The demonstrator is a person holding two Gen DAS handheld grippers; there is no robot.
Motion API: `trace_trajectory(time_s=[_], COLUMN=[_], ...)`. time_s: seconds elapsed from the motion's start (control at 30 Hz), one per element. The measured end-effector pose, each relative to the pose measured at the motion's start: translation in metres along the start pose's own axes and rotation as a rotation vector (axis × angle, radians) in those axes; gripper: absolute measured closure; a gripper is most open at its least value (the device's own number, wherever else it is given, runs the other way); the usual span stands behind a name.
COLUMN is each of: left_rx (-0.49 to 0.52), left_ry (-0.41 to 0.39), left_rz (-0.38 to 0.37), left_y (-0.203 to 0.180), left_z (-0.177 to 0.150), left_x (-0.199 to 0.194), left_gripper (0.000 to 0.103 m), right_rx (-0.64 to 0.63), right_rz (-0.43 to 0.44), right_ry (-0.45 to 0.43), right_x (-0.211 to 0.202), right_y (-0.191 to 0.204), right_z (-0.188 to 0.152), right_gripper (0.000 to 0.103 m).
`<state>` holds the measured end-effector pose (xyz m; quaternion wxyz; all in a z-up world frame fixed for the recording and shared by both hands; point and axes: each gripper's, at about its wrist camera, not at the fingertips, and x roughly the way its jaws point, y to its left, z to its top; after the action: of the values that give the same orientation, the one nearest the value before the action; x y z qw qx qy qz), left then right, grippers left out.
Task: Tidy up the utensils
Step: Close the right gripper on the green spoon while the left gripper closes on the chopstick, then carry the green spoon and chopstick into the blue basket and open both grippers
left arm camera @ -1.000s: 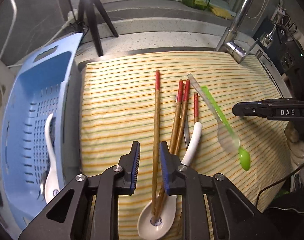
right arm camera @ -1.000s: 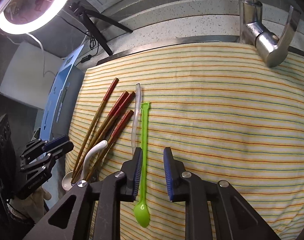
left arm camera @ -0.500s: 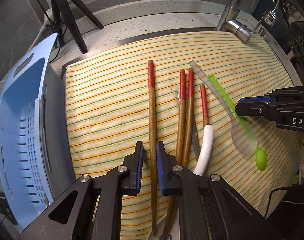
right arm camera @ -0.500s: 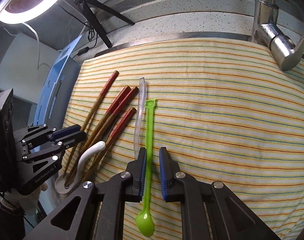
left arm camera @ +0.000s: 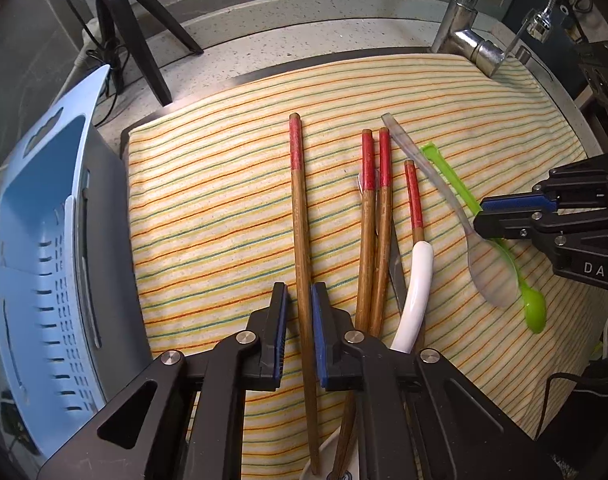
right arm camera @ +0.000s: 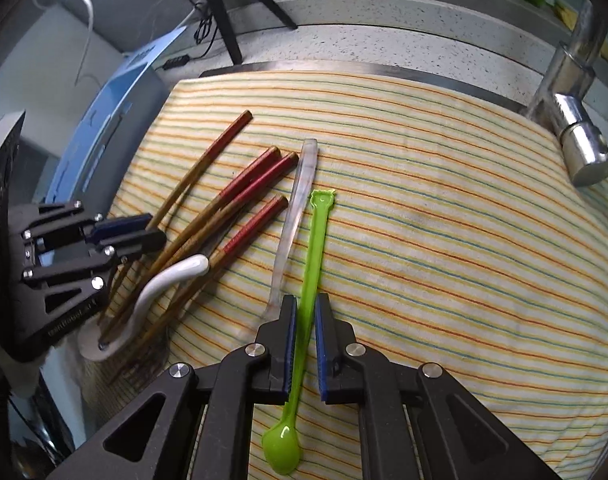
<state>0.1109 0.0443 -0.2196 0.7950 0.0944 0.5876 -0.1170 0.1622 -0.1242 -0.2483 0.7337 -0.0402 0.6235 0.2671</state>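
The lone chopstick [left arm camera: 300,216] lies lengthwise on the striped cloth [left arm camera: 208,208], running straight through the left gripper [left arm camera: 299,312], whose jaws have just closed onto its shaft. Blue basket [left arm camera: 44,264] sits just left, open. Right gripper [right arm camera: 305,332] pinches the green spoon [right arm camera: 310,276] likewise.

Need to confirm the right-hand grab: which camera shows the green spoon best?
The right wrist view: the green spoon runs whole from handle end to bowl, its handle clamped in the right gripper. In the left wrist view the green spoon is partly hidden behind the right gripper and the clear spoon.
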Motion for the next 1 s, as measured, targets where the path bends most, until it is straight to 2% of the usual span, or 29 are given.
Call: trace_trajectory(time_s=[0.17, 0.43, 0.57, 0.8, 1.0], left_rx=[-0.028, -0.024, -0.081, -0.115, -0.118], left_ry=[-0.002, -0.009, -0.047, -0.119, -0.169], left_rz=[-0.022, -0.013, -0.07, -0.1, -0.113], left_y=[0.003, 0.001, 0.005, 0.004, 0.007], left_z=[-0.001, 0.006, 0.004, 0.009, 0.006], left_x=[0.002, 0.004, -0.006, -0.03, -0.053], left_gripper=[0.096, 0.097, 0.097, 0.097, 0.097], right_rx=[0.049, 0.028, 0.102, 0.179, 0.199], right_rz=[0.022, 0.013, 0.051, 0.094, 0.15], right_ry=[-0.007, -0.019, -0.065, -0.153, -0.2], right_x=[-0.005, -0.008, -0.02, -0.054, -0.076], right_y=[-0.014, -0.01, -0.022, -0.035, -0.027], right_z=[-0.003, -0.013, -0.015, -0.013, -0.003], right_gripper=[0.097, 0.097, 0.097, 0.097, 0.097])
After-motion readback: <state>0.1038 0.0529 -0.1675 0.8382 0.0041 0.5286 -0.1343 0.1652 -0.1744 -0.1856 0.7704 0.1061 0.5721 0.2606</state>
